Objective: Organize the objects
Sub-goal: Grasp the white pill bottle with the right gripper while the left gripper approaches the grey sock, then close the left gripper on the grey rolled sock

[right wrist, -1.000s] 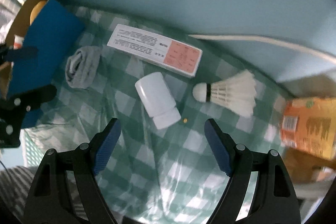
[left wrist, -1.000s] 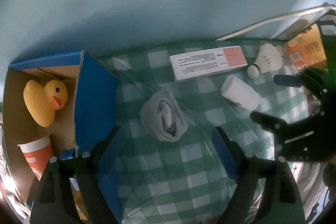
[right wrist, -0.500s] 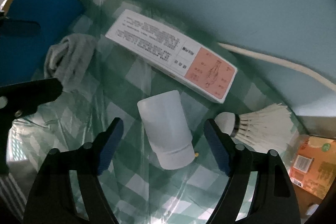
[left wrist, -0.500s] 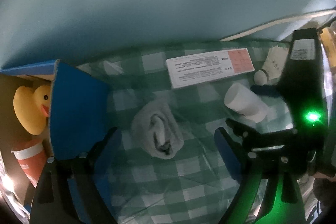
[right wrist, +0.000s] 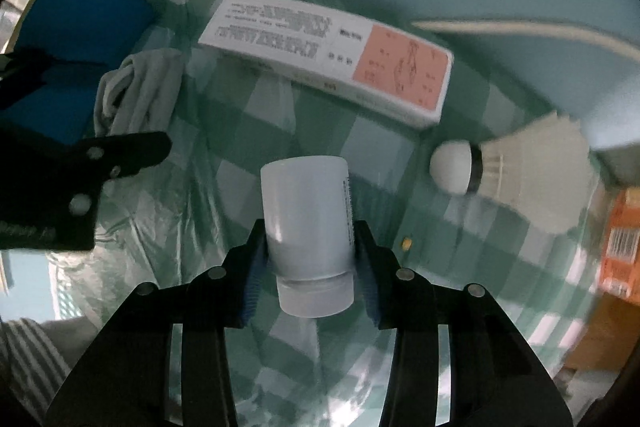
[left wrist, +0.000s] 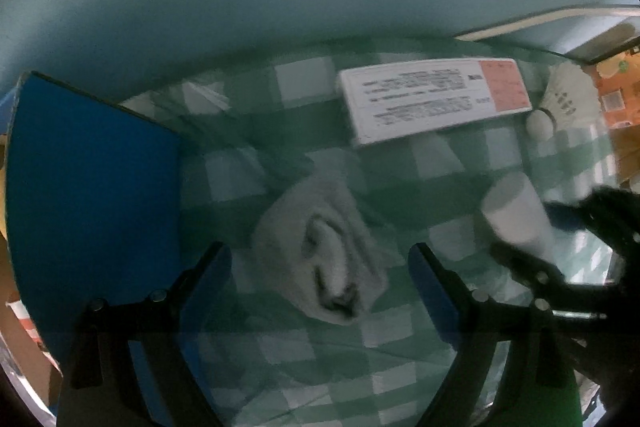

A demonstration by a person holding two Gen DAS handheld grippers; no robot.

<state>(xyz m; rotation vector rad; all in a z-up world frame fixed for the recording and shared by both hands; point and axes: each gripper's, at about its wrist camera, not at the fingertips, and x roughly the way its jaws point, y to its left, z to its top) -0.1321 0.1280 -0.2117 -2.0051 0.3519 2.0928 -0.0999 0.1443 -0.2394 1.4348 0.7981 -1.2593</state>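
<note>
Two hand-held grippers over the checked desk (right wrist: 256,115), both pointed steeply down. Right hand-held gripper (right wrist: 308,251) closing, blue pads (right wrist: 251,291) pressed against both flanks of the white bottle (right wrist: 306,223); bottle lying on its side on the desk, cap end toward the lens, base toward 12 o'clock. Left hand-held gripper (left wrist: 320,267) spread wide, released, straddling the rolled grey towel (left wrist: 320,259), pads not touching it. Seen from the right wrist, towel at 10 o'clock from the bottle, long white carton with a pink panel (right wrist: 328,55) at 12 o'clock, shuttlecock (right wrist: 512,167) at 3 o'clock with its cork toward the bottle, orange package (right wrist: 620,243) farther out at 3 o'clock against the frame edge. Blue box (left wrist: 92,195) at 9 o'clock from the towel in the left wrist view, just beside it; inside largely hidden behind its wall, only a sliver of an orange-and-white item (left wrist: 22,315) showing, contents otherwise impossible to tell.
</note>
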